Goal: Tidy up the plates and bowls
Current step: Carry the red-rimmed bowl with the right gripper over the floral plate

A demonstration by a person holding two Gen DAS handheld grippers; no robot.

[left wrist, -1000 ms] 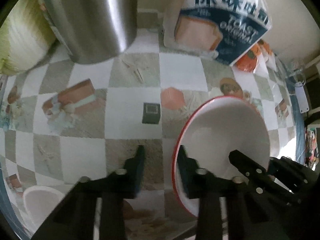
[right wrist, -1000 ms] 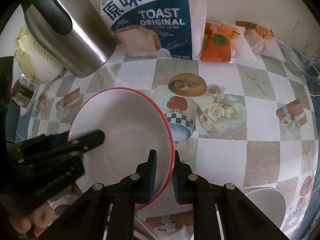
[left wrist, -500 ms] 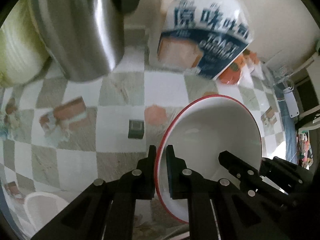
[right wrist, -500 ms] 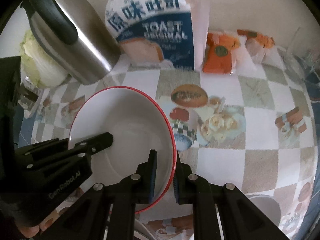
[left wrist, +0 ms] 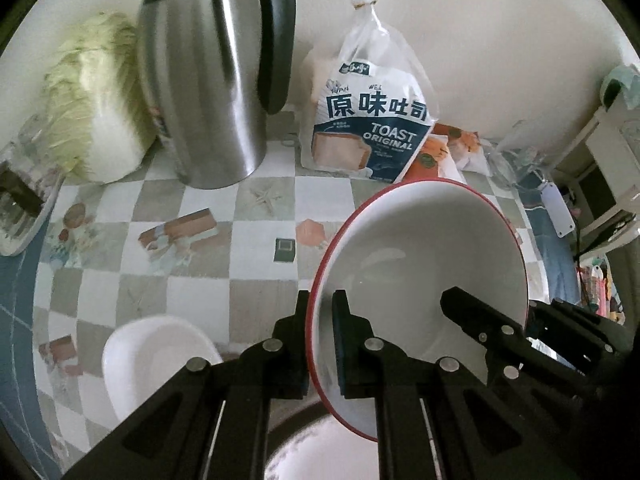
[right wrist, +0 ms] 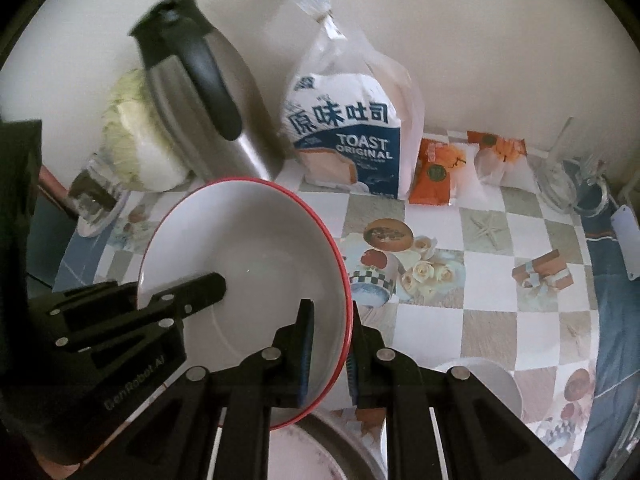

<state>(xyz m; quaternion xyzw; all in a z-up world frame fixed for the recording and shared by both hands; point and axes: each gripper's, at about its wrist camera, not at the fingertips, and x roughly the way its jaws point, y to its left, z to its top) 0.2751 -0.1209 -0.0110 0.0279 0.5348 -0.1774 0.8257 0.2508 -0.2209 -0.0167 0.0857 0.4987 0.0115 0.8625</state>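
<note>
the red-rimmed white bowl [left wrist: 420, 248] hangs tilted above the checked tabletop [left wrist: 192, 264], its rim pinched on opposite sides by the left tongs [left wrist: 320, 312] and right tongs [right wrist: 329, 320], near a steel kettle [left wrist: 204, 80] and toast bag [right wrist: 352, 136].

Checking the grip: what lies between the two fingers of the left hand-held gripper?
The rim of the red-rimmed white bowl runs between the left hand-held gripper's fingers, which are shut on it. The left wrist view shows this.
</note>
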